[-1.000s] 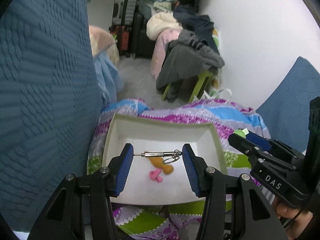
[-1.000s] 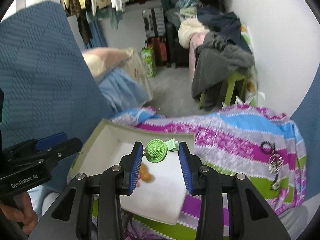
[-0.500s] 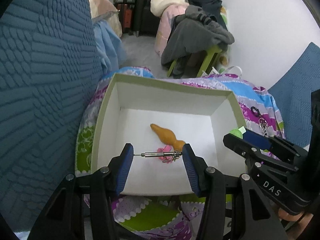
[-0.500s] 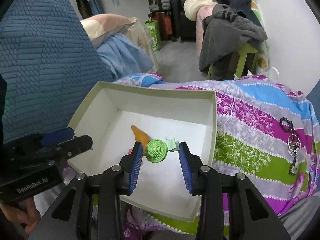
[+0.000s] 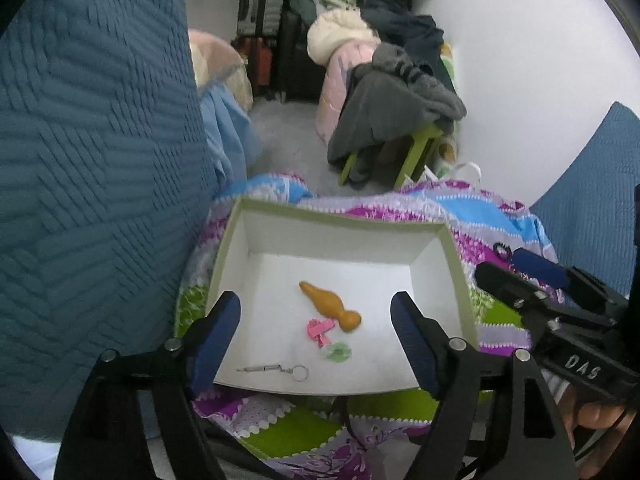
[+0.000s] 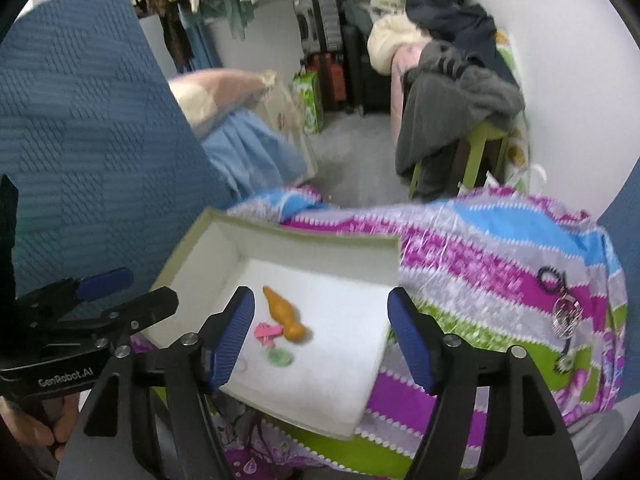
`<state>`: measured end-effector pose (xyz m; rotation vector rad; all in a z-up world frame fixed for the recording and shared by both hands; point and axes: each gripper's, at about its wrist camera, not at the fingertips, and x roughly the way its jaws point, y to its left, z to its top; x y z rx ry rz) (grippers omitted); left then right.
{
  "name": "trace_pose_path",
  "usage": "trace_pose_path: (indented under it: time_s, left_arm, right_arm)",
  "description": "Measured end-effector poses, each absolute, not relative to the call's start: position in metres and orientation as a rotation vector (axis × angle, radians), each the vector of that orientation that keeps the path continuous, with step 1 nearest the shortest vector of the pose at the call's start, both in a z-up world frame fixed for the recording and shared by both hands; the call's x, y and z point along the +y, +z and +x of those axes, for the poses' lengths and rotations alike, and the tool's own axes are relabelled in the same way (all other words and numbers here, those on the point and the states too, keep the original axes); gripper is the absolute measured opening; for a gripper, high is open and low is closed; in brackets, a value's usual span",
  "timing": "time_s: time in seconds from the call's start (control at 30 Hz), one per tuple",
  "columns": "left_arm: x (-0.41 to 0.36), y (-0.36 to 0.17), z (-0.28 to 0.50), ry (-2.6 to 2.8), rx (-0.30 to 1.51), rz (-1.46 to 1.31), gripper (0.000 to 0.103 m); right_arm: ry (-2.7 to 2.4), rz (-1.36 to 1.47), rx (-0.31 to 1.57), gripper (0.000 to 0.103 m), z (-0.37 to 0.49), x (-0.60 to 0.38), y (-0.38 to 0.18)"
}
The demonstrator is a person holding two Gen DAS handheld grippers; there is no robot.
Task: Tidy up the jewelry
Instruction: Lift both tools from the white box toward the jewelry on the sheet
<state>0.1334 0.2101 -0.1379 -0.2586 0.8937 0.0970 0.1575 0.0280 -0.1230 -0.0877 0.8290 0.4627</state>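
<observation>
While both sets of fingers spread apart with nothing between them, your left gripper (image 5: 316, 340) and right gripper (image 6: 320, 336) hover over the white box (image 5: 344, 224), where the metal keychain (image 5: 274, 370) and green charm (image 5: 338, 352) now lie. Next, fetch the jewelry on the bedspread (image 6: 564, 312).

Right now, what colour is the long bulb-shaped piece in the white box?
Orange-brown, lying on the box floor; the left wrist view shows it sharpest.

"DAS" on right gripper (image 5: 520, 276) body, "GenRobot.AI" on left gripper (image 6: 132, 300) body
</observation>
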Motion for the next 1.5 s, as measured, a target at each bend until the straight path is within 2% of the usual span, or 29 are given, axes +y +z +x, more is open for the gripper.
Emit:
trace_pose_path:
  time_s: [0.4,0.63,1.13,1.5]
  left_arm:
    - [0.177,-0.055,0.112,0.11,0.729,-0.222,0.078]
    - [0.146,-0.031,0.108,0.063,0.675,-0.21,0.078]
    - [0.079,-0.037,0.111,-0.033,0.651,-0.224,0.078]
    - [0.026,-0.064,0.12,-0.154,0.688,-0.237,0.078]
  right_arm:
    - [0.484,-0.058,0.632,0.071,0.132,-0.015,-0.038]
    - [0.435,-0.05,0.541,0.071,0.116,-0.049,-0.012]
    - [0.311,-0.002,0.527,0.071,0.095,-0.132,-0.032]
    - [0.227,0.045,0.569,0.069,0.074,-0.194,-0.062]
